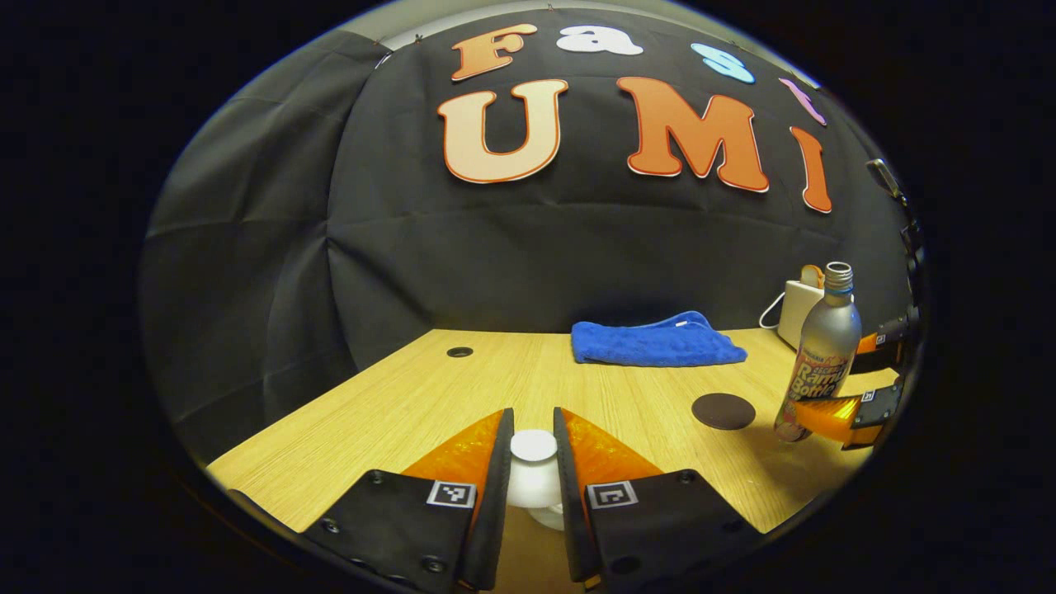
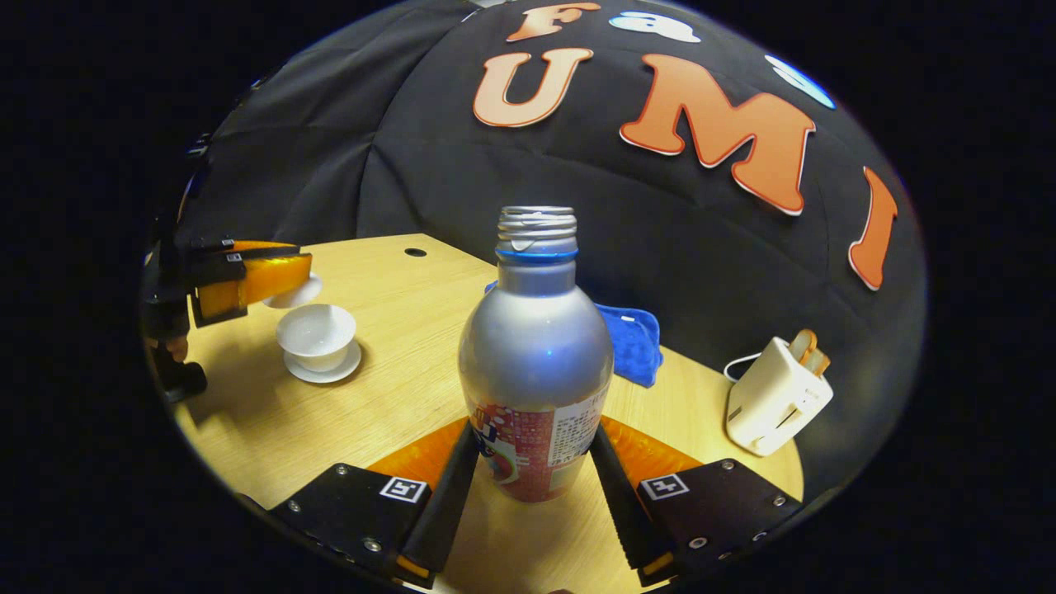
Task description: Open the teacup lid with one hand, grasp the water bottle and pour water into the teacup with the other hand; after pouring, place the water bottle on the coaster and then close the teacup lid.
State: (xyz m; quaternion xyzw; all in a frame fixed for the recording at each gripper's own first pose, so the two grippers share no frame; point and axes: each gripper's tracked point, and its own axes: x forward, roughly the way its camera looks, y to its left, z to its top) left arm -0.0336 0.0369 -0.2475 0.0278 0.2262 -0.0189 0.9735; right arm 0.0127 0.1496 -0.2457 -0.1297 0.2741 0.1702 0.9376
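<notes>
2 grippers were both loaded. The left gripper [image 1: 533,462] pinched the white lid [image 1: 533,446] by its knob between both fingers, and in the right gripper view it hung just above and beside the cup [image 2: 317,333], which stood open on its saucer [image 2: 323,369] near the table's [image 2: 388,404] left edge. The right gripper [image 2: 535,462] clamped the bottle [image 2: 535,363] low on its label, upright, cap off.

Risks, as I judged them: the grip sat low on a tall bottle, so tilting it could let it swing or slip between the fingers. The cup's mouth was small, and a fast pour from the wide neck could overshoot onto the table. The lid, hanging so near the cup, could get in the bottle's way.

Whether the bottle rested on the table or was lifted could not be told. Its water level was hidden by the metal. The coaster [image 1: 723,410] lay near the table's right edge, between a blue cloth [image 1: 656,340] and the bottle.
</notes>
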